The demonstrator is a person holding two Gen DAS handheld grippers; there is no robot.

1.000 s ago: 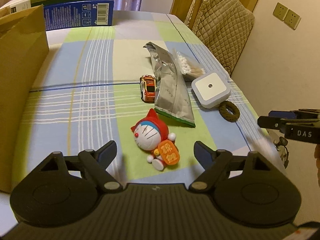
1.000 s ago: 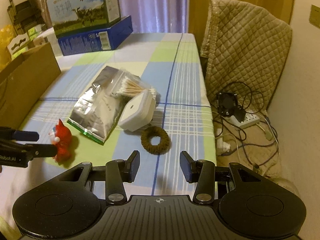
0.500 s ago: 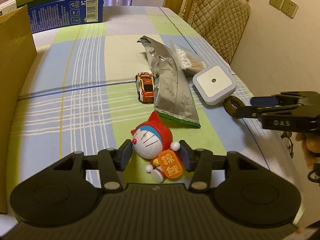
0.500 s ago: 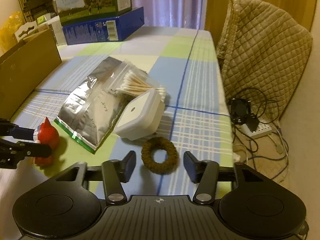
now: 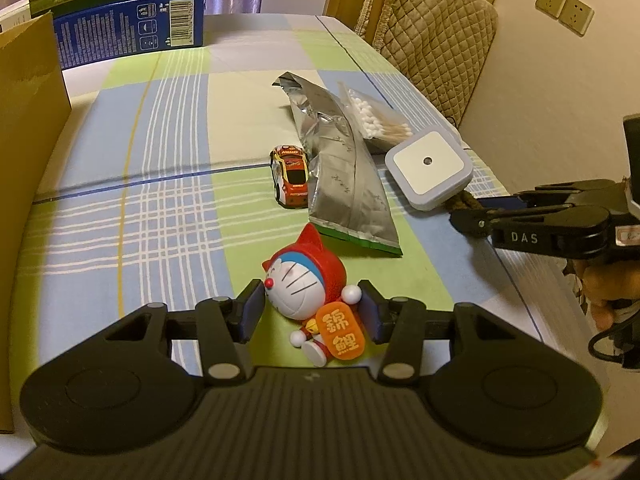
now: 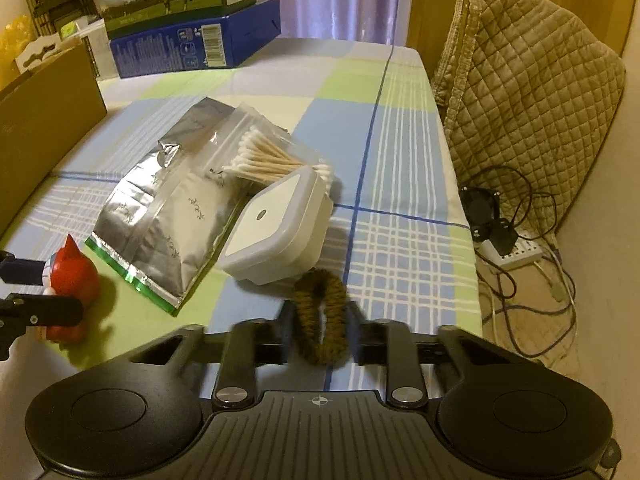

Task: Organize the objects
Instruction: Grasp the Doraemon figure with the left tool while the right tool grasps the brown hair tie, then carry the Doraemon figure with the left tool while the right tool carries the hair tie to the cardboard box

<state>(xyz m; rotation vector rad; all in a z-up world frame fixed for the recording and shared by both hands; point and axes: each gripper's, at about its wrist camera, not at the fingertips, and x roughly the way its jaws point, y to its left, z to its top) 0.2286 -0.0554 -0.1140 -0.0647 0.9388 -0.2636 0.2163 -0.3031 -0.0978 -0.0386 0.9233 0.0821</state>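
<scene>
Between the left gripper's (image 5: 311, 311) pads lies a red-hooded cat figurine (image 5: 308, 292) with a blue-and-white face and an orange tag, clamped on both sides on the checked tablecloth (image 5: 160, 208). Just beyond the figurine, a silver pouch (image 5: 348, 184); right of it, a clear bag holds cotton swabs (image 6: 268, 156). The right gripper (image 6: 320, 330) pinches a brown hair tie (image 6: 320, 320), tilted up.

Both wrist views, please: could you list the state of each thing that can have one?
Left gripper: closed on the red-hooded cat figurine, which lies tilted.
Right gripper: closed on the brown fuzzy hair ring, squeezed upright.
Silver foil pouch: flat, top crumpled.
Clear bag of cotton swabs: lying flat.
Orange toy car: on its wheels.
</scene>
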